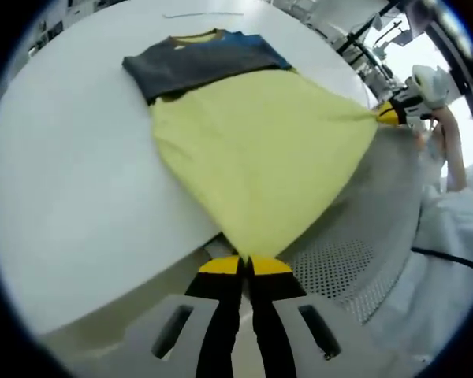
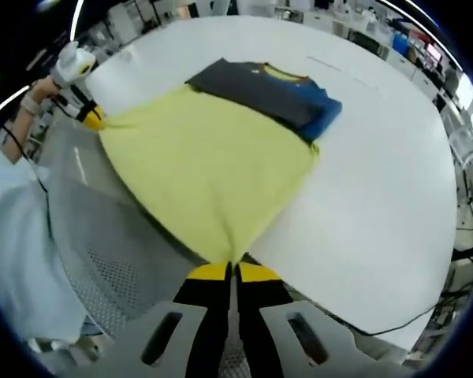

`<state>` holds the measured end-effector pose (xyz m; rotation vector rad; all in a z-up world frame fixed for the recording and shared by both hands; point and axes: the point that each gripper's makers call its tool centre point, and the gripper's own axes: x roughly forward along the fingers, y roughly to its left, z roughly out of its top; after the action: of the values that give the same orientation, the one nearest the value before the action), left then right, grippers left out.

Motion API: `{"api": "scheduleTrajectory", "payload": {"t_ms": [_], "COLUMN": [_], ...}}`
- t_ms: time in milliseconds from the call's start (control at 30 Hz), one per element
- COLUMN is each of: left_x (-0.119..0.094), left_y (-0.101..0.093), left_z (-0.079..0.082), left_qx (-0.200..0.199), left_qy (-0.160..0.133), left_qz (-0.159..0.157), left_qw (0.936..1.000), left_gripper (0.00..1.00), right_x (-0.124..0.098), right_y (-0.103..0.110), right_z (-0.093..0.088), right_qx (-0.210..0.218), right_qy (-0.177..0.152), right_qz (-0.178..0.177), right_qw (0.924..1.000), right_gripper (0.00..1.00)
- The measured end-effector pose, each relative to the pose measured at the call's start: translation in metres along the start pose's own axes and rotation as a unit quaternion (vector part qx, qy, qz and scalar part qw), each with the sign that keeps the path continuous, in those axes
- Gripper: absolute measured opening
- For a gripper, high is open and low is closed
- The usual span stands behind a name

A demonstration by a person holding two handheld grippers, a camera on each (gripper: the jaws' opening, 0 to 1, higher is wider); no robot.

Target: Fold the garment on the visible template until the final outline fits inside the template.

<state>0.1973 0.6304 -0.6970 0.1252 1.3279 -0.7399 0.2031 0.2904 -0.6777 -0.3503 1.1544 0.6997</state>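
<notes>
On white table (image 1: 63,181), unlabelled yellow garment (image 1: 256,150), both tools pinching

Each tool (image 1: 245,265) (image 2: 232,272) has black jaws tipped yellow on a pale grey slotted body.

White table (image 1: 71,189) with a smooth matte top; its near edge runs diagonally across the left gripper view. Off that edge, a perforated grey metal surface (image 1: 339,268), seen again in the right gripper view (image 2: 110,276). A black cable (image 1: 449,258) crosses pale sheeting nearby. Beyond the table's far edge, cluttered benches and equipment (image 2: 394,31), too blurred to identify. Bright daylight (image 1: 414,55) washes out that side.
</notes>
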Motion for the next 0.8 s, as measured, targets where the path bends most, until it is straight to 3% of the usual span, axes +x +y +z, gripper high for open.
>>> {"api": "scheduleTrajectory", "payload": {"t_ms": [567, 800], "left_x": [-0.029, -0.048], "left_y": [-0.023, -0.032], "left_z": [-0.013, -0.017], "left_qx": [-0.008, 0.002], "left_qy": [-0.013, -0.02], "left_qz": [0.0, 0.01], "left_qw": [0.9999, 0.9997], "left_gripper": [0.0, 0.0], "right_x": [-0.025, -0.046], "right_y": [0.018, 0.03], "right_z": [-0.011, -0.015], "right_qx": [0.008, 0.004], "right_qy": [0.004, -0.004], "right_qz": [0.006, 0.004], "right_qw": [0.9999, 1.0], "right_gripper": [0.03, 0.03]}}
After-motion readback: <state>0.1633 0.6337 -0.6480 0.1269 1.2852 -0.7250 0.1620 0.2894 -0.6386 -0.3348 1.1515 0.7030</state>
